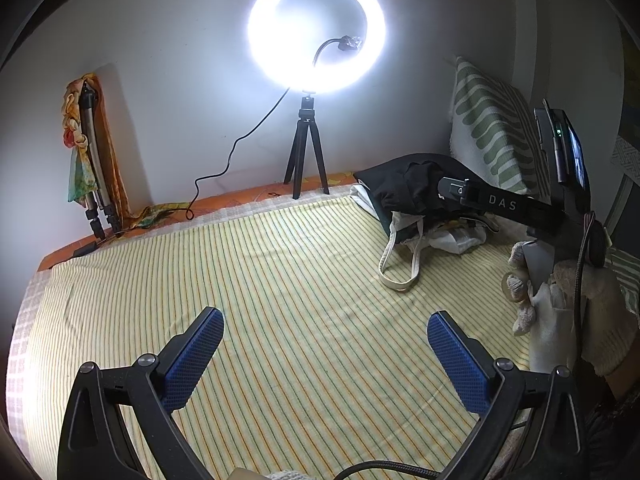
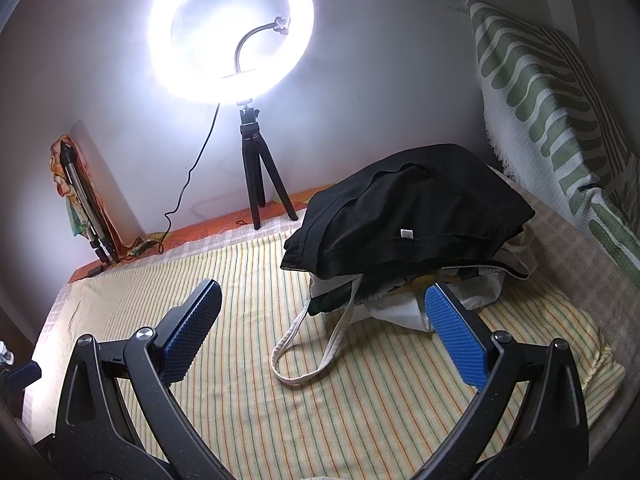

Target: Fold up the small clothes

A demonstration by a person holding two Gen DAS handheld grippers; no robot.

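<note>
Fabric covers nearly everything here: a woven bed sheet with fine green and orange stripes on pale yellow lies flat across the bed, with a checked border at its edges. At the far right corner of the bed sits a pile of clothes, topped by a soft black garment with a stitched hem and a small white label. It drapes over a cream canvas tote bag, whose flat strap loops out onto the sheet; lighter and darker pieces are bunched in and around the bag, though which lie inside it is unclear. A thick white pillow with wavy green bands leans against the wall just behind the pile.

A glowing ring light stands on a black tripod at the wall, its cable trailing down to the bed. A folded tripod wrapped in a colourful printed cloth leans in the left corner.

The left tool hovers above the bare sheet, its blue dimpled pads spread wide and holding nothing. The right tool is likewise spread and empty, pointed at the pile, with its right pad just in front of the bag. In the left wrist view the right tool's black body, marked "DAS", reaches toward the pile.
</note>
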